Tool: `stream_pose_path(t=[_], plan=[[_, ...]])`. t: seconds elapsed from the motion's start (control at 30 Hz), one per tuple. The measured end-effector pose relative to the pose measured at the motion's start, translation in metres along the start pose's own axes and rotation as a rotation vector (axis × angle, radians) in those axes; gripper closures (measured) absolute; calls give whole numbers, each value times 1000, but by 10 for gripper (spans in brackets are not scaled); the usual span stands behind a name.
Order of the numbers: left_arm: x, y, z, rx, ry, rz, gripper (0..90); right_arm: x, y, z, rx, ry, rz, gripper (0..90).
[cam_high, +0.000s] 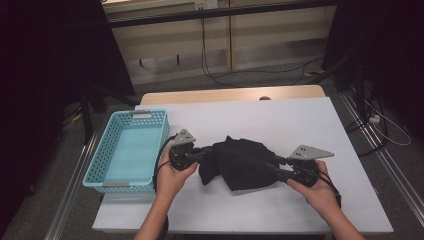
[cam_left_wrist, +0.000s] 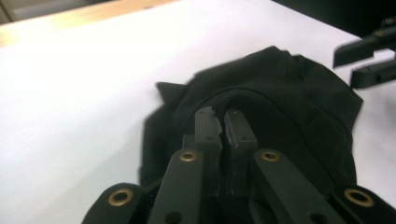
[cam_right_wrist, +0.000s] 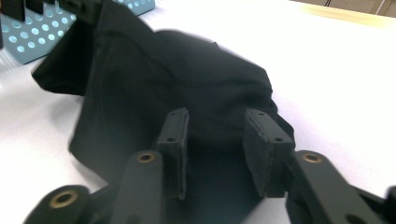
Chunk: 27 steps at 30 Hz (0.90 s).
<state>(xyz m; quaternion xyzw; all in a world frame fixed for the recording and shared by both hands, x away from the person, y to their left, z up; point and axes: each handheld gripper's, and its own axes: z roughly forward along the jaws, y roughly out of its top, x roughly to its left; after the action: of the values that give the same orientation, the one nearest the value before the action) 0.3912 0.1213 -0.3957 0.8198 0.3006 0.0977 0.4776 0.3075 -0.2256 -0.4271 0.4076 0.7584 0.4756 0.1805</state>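
Note:
A crumpled black cloth (cam_high: 240, 162) lies in the middle of the white table (cam_high: 300, 120), between my two grippers. My left gripper (cam_high: 207, 152) holds the cloth's left side; in the left gripper view its jaws (cam_left_wrist: 223, 123) are pressed together on a fold of the cloth (cam_left_wrist: 289, 93). My right gripper (cam_high: 272, 165) is at the cloth's right side. In the right gripper view its jaws (cam_right_wrist: 217, 126) stand apart over the cloth (cam_right_wrist: 187, 70), with fabric lying between them but not pinched. The right gripper's jaws (cam_left_wrist: 369, 60) also appear at the upper right of the left gripper view.
A light blue perforated basket (cam_high: 162, 135) stands at the table's left edge, close to my left hand; its corner (cam_right_wrist: 28, 42) appears in the right gripper view. White tabletop spreads behind and to the right of the cloth. Cables lie on the floor beyond.

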Motion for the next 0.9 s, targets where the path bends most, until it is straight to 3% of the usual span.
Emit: stream_pose_path(t=[0.17, 0.27, 0.47, 0.63, 0.73, 0.77, 0.8, 0.87, 0.9], plan=[[8, 0, -9, -10, 62, -8, 858, 2, 1, 1, 2, 3, -8, 531], [11, -2, -10, -15, 64, -24, 857, 2, 1, 1, 1, 0, -6, 521], [10, -6, -2, 18, 73, -5, 853, 4, 0, 2, 3, 18, -23, 500], [9, -8, 1, 19, 70, 2, 844, 14, 0, 4, 11, 55, -56, 487], [8, -9, 2, 23, 57, -14, 844, 17, -1, 7, 20, 78, -68, 476], [9, -10, 2, 22, 57, -15, 844, 19, -2, 9, 30, 89, -79, 456], [9, -10, 2, 25, 58, -15, 844, 22, -4, 13, 47, 134, -92, 449], [9, -10, 2, 29, 62, -13, 844, 25, -5, 15, 51, 143, -105, 445], [10, -11, 2, 28, 66, -14, 844, 30, -7, 19, 82, 153, -143, 439]])
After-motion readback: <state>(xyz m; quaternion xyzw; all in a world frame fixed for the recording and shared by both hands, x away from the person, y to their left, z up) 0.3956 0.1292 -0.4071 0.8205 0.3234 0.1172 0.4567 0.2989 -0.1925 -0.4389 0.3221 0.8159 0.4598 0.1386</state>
